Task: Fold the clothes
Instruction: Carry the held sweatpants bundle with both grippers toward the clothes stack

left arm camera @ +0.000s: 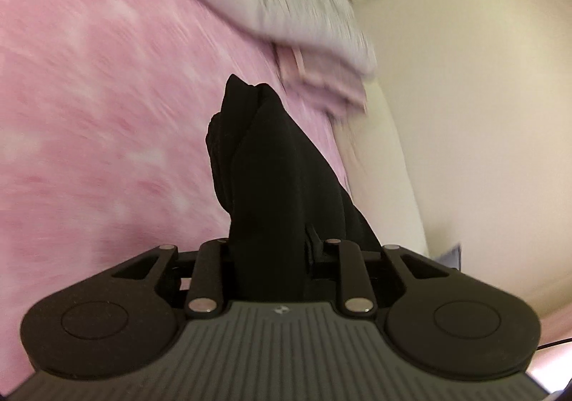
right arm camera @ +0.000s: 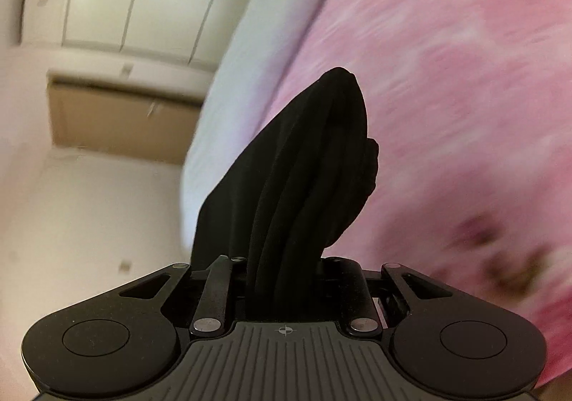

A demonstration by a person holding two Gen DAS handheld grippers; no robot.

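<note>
Left gripper clamped narrowly on bunched black cloth, right gripper likewise gripping black cloth, pink bedding beyond the fingers

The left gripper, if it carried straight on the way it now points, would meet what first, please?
Apart from the black garment bunched in the left gripper and blocking the centre of the view, probably the pink bedspread beyond it; depth is unclear because the picture is blurred.

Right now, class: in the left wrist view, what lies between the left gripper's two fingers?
Bunched black cloth fills the gap of the left gripper; its fingers are hidden under it. The left wrist view shows this, above the pink bedspread.
</note>
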